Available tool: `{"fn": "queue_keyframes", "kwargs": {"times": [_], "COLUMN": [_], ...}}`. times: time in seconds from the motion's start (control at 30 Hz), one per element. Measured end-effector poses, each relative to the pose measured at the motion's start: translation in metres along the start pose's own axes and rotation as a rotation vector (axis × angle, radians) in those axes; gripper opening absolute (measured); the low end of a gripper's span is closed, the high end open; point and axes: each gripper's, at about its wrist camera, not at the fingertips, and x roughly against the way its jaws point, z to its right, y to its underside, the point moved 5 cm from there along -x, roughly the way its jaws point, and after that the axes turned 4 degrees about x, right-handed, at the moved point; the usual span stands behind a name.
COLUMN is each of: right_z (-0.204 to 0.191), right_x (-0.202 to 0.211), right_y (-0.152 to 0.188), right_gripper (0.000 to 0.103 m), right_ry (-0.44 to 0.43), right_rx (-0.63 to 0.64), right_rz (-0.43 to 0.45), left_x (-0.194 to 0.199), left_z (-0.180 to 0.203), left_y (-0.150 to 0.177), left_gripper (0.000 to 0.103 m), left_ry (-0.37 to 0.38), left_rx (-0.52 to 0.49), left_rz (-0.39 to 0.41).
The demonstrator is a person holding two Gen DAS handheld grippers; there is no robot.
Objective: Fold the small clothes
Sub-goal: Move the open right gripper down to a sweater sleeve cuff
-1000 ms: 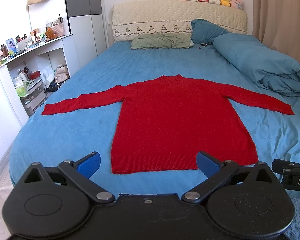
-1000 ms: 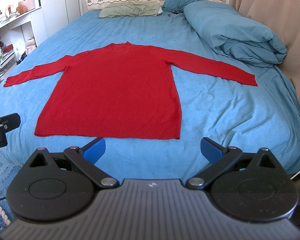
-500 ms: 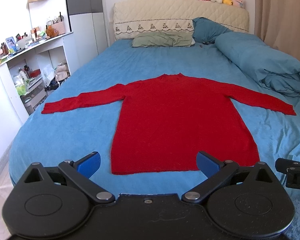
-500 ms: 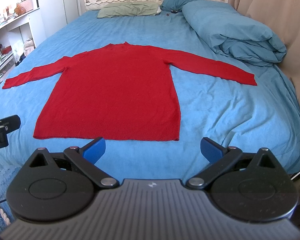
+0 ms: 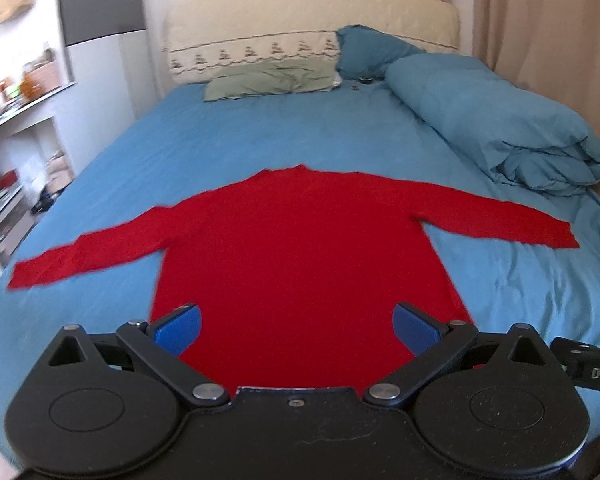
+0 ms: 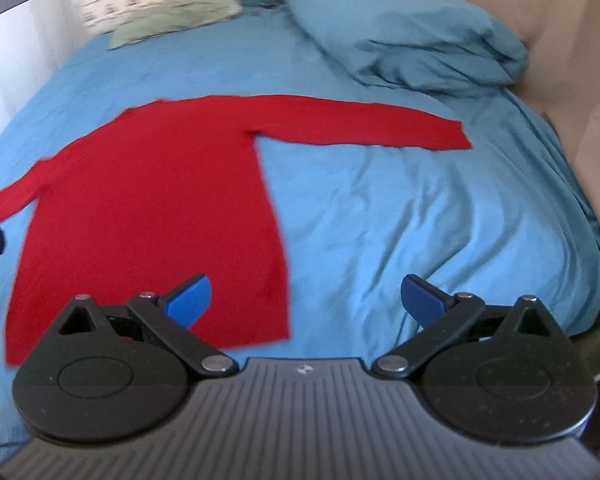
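A red sweater (image 5: 300,264) is laid flat on the blue bed sheet (image 5: 220,136), both sleeves spread out sideways, hem nearest the cameras. The left gripper (image 5: 296,326) is held wide apart over the hem, nothing gripped. The right gripper (image 6: 306,298) is likewise spread wide, empty, above the sweater's right hem corner. A folded duvet (image 6: 412,32) is seen beyond the right sleeve.

Both rigs look alike: the left black plastic two-finger gripper (image 5: 296,326) has blue pads (image 5: 178,329), round black discs at 7 and 5 o'clock, and silver pivot screws. The right black two-finger gripper (image 6: 306,300) has a ribbed grey body with a tiny white logo.
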Motion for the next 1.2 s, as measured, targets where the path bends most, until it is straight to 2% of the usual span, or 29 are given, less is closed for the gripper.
{"fn": "queue_keyframes", "kwargs": {"times": [0.17, 0.3, 0.43, 0.53, 0.67, 0.83, 1.0, 1.1, 1.17, 1.2], "right_z": [0.023, 0.043, 0.064, 0.083, 0.116, 0.165, 0.2, 0.209, 0.214, 0.216], "right_x": [-0.06, -0.106, -0.144, -0.177, -0.233, -0.305, -0.343, -0.352, -0.357, -0.359], "right_y": [-0.049, -0.094, -0.135, -0.154, -0.157, -0.143, -0.127, -0.129, -0.136, -0.139], "right_gripper": [0.103, 0.103, 0.103, 0.103, 0.103, 0.103, 0.103, 0.103, 0.088, 0.084], "right_ry": [0.066, 0.098, 0.118, 0.12, 0.152, 0.211, 0.244, 0.252, 0.267, 0.273], "right_rx": [-0.067, -0.123, -0.183, -0.235, -0.291, -0.408, -0.516, -0.529, -0.516, -0.511], "right_rz": [-0.008, 0.001, 0.062, 0.127, 0.144, 0.084, 0.038, 0.086, 0.11, 0.115], "left_x": [-0.077, -0.126, -0.167, -0.206, -0.265, -0.334, -0.383, -0.405, -0.417, -0.419], "left_z": [0.027, 0.049, 0.069, 0.084, 0.096, 0.104, 0.099, 0.094, 0.091, 0.092], "left_y": [-0.044, -0.082, -0.114, -0.125, -0.129, -0.12, -0.107, -0.102, -0.099, -0.1], "left_gripper": [0.103, 0.103, 0.103, 0.103, 0.103, 0.103, 0.103, 0.103, 0.103, 0.103], "left_ry": [0.045, 0.036, 0.046, 0.045, 0.034, -0.002, -0.048, -0.057, -0.055, -0.051], "left_rx": [-0.009, -0.036, -0.041, -0.04, 0.003, 0.036, 0.032, 0.039, 0.039, 0.037], "left_rz": [-0.024, -0.016, -0.03, -0.062, -0.127, -0.211, -0.287, -0.334, -0.354, -0.353]}}
